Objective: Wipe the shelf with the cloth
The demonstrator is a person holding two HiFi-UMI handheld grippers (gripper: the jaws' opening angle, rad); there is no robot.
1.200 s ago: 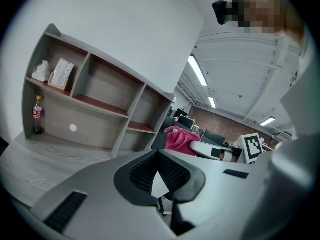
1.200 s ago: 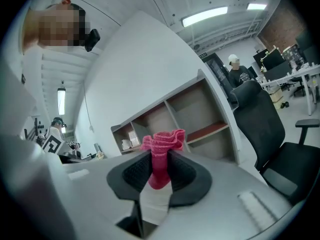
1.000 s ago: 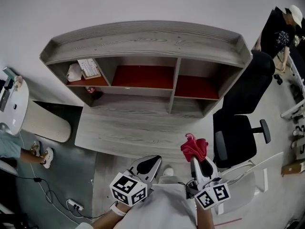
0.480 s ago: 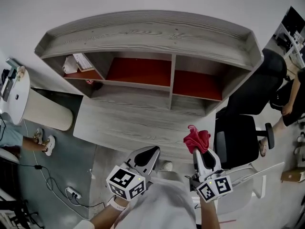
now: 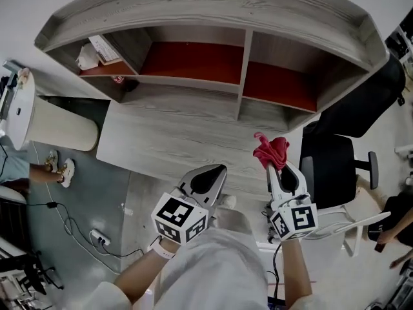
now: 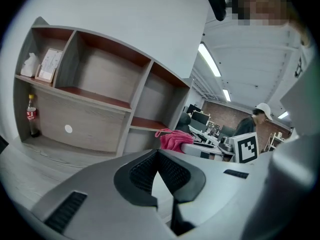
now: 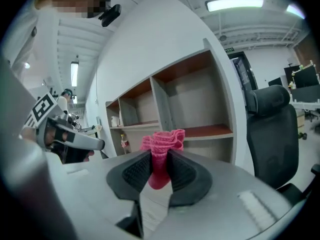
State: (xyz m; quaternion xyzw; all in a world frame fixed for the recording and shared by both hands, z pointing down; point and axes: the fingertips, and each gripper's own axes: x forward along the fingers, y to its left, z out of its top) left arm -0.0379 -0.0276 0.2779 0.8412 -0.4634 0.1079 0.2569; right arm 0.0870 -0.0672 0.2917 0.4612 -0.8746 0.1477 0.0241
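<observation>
A pink cloth [image 5: 272, 150] sticks up bunched from my right gripper [image 5: 282, 170], which is shut on it above the desk's front edge. In the right gripper view the cloth [image 7: 163, 140] is pinched between the black pads [image 7: 137, 170], with the shelf [image 7: 210, 130] ahead. The grey wooden shelf unit [image 5: 193, 5] with red boards [image 5: 193, 63] stands at the back of the desk [image 5: 174, 141]. My left gripper [image 5: 210, 179] is shut with nothing in it, to the left of the right one. The left gripper view shows the cloth [image 6: 172, 139] beyond its jaws.
A black office chair [image 5: 335, 154] stands right of the desk. A bottle [image 5: 118, 79] and papers [image 5: 97, 49] occupy the shelf's left compartments. A white rounded stand [image 5: 61, 134] sits at the left, with cables [image 5: 97, 237] and a person's foot [image 5: 61, 173] on the floor.
The view has closed in on the shelf, which now fills the top. Both grippers have moved forward over the desk's front edge, and the cloth stays in the right one.
</observation>
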